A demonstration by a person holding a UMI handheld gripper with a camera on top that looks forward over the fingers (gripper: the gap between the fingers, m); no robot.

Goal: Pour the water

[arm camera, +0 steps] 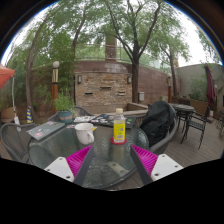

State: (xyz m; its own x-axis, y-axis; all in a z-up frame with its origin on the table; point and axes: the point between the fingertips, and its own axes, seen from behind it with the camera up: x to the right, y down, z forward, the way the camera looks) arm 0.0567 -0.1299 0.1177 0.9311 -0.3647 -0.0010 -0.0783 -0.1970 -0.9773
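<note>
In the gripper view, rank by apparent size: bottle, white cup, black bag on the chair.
1. Black bag, though it sits farther back.
2. Bottle, yellow-green, ahead of the open gripper.
3. White cup, close to the bottle in size, so that ranking is unsure.

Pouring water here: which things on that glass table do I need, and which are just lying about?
For the job:
- bottle with a yellow label, just beyond the open tongs
- white cup, left of the bottle

Lying about:
- black bag, right of the bottle
- dark flat item at the glass table's left side, contents unclear
- patio chairs beyond
</note>
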